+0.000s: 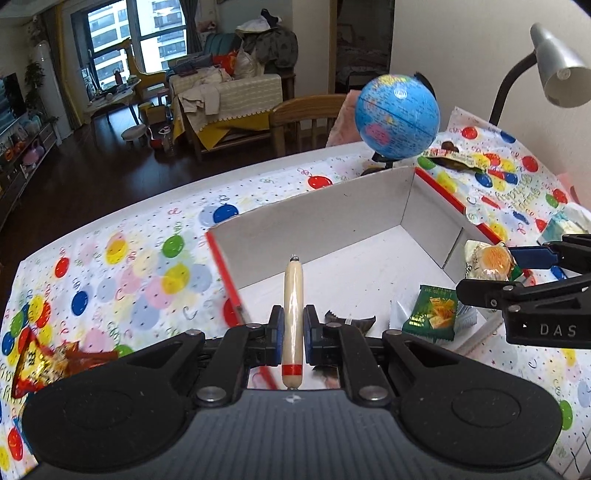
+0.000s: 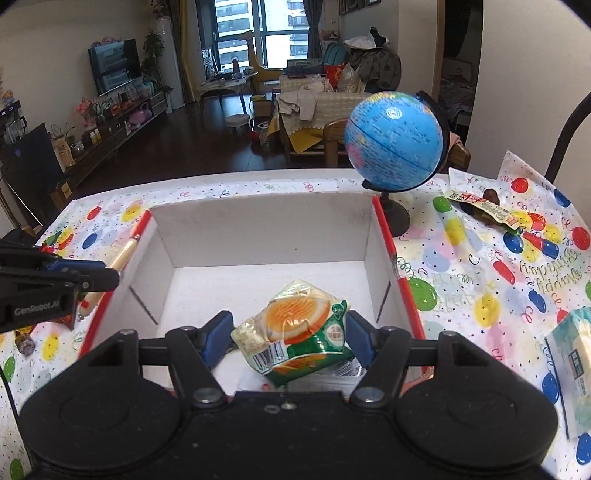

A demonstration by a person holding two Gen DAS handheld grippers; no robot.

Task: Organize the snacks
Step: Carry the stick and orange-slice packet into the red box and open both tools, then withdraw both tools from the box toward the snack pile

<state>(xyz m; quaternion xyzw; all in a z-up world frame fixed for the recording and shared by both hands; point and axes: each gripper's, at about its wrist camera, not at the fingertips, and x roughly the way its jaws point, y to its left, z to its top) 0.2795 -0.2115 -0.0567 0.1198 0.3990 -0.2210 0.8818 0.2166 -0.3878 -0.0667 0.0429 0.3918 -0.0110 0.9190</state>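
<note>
Snacks: left fingers (image 1: pixel 293 334) clamp sausage stick (image 1: pixel 293 317), right fingers (image 2: pixel 291 334) clamp orange-print packet (image 2: pixel 295 328); balloon tablecloth (image 1: pixel 122 269), living room behind.

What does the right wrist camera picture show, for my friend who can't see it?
The right gripper holds an orange-and-green snack packet over a white cardboard box on a balloon tablecloth. At left, the left gripper holds a sausage stick; a blue globe stands behind.

Living room seen beyond the table: a large window (image 2: pixel 258 33) is set in the far wall, and daylight is admitted onto the dark wooden floor (image 2: pixel 192 140). A television (image 2: pixel 114 64) is mounted at left; a cluttered sofa (image 2: pixel 321 99) is placed centrally.
</note>
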